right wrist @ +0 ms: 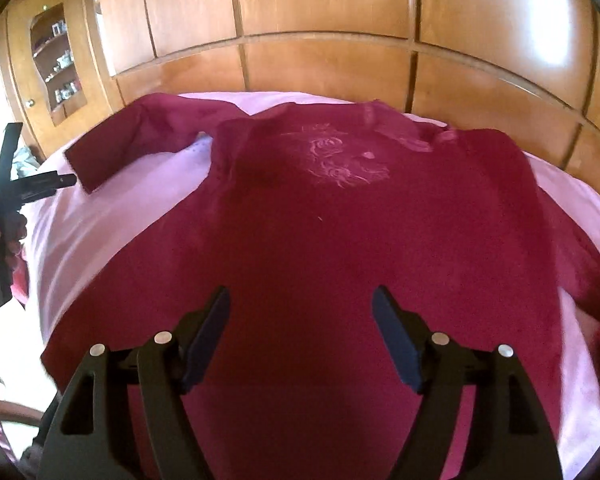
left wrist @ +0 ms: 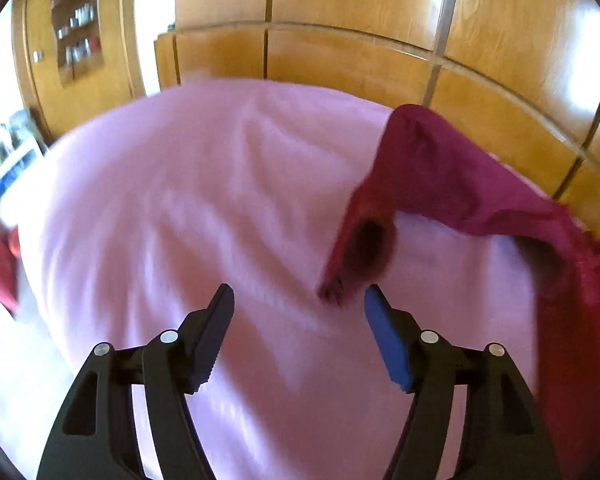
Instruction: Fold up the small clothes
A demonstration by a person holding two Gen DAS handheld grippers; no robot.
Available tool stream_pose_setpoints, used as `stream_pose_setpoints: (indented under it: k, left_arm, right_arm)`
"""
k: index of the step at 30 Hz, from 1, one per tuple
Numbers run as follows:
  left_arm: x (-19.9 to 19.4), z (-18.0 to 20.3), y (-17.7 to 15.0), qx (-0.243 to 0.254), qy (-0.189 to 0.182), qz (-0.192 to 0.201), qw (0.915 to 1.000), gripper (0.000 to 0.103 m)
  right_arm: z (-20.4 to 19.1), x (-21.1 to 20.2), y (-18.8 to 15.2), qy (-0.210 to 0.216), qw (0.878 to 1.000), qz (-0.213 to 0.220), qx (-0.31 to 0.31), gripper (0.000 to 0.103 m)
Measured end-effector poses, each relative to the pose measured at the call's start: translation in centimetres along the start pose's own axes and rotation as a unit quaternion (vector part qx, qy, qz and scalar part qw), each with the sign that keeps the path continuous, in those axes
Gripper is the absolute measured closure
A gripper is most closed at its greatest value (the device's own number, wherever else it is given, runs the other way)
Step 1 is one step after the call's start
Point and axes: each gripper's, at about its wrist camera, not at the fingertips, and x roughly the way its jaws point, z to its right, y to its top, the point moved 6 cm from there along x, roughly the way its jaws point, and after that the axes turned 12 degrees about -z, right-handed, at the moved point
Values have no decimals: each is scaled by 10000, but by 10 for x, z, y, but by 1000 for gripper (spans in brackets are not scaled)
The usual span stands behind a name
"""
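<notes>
Dark red long-sleeved top (right wrist: 340, 220) lies spread flat, print side up, on the pink bedsheet (right wrist: 120, 216); collar toward the wooden headboard (right wrist: 320, 64).

Right gripper (right wrist: 300, 332) hangs over the top's lower body, jaws wide, nothing between them. Left gripper (left wrist: 298, 326) also stands wide and empty, just short of the cuff of the outstretched sleeve (left wrist: 352, 252), which rests rumpled on the sheet.

Risk, as I judge it: the sheet near the sleeve is creased, so a low pinch could catch sheet with cuff and drag both. The sleeve's loose hump could fold crooked.

Shelf cabinet (right wrist: 56, 68) stands left of the headboard, well clear. Nothing blocks either gripper.
</notes>
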Motion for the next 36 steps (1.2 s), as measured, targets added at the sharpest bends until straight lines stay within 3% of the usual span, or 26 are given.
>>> stream_pose_setpoints:
  k: [1, 2, 3, 4, 7, 10, 13, 15, 17, 19, 21, 24, 26, 29, 32, 34, 36]
  left_arm:
    - [7, 2, 4, 59, 67, 25, 10000, 36]
    - [13, 4, 9, 134, 22, 7, 9999, 49]
    - [17, 6, 13, 178, -102, -65, 9998, 84]
    - [21, 5, 14, 204, -256, -186, 9993, 98]
    - [1, 3, 27, 173, -721, -57, 9972, 100]
    - [-38, -17, 42, -144, -1421, 45, 9897, 100]
    - [-74, -48, 65, -561, -1734, 233, 9830, 100]
    - [-86, -69, 76, -648, -1471, 230, 9867, 100]
    - [-81, -80, 80, -466, -873, 142, 9950, 100]
    - [-47, -97, 89, -601, -431, -387, 9965, 100]
    - [-11, -109, 99, -710, 109, -747, 9946, 100]
    - [20, -114, 113, -751, 752, -746, 9915, 103]
    - [36, -120, 117, -818, 1282, -792, 9852, 103]
    - [55, -127, 110, -943, 1716, -1058, 9749, 103]
    - [35, -118, 102, -1124, 1296, -693, 9827, 103]
    - [13, -90, 92, -822, 954, -383, 9913, 103]
    - [-7, -41, 77, -359, 302, -182, 9987, 103]
  right_arm:
    - [-2, 5, -1, -19, 10000, -19, 25, 30]
    - [-2, 12, 1, -29, 10000, -60, 74, 30]
    - [0, 22, 2, -29, 9998, -127, 170, 30]
    - [6, 26, 1, -19, 9996, -159, 230, 30]
    - [16, 43, -7, 142, 9986, -198, 461, 28]
    - [21, 44, -9, 325, 9980, -108, 534, 25]
    - [19, 45, -8, 300, 9986, -107, 433, 20]
    - [17, 44, -8, 276, 9988, -114, 399, 18]
    - [18, 43, -9, 282, 9988, -106, 397, 18]
    - [18, 44, -9, 277, 9988, -103, 393, 18]
    - [19, 43, -10, 259, 9989, -105, 381, 18]
    - [18, 43, -10, 211, 9991, -99, 356, 18]
    - [17, 44, -11, 193, 9992, -92, 352, 17]
    - [17, 46, -11, 183, 9992, -105, 334, 16]
    - [17, 47, -11, 180, 9993, -109, 322, 15]
    - [17, 48, -10, 196, 9992, -116, 330, 14]
    - [17, 47, -10, 203, 9991, -121, 340, 14]
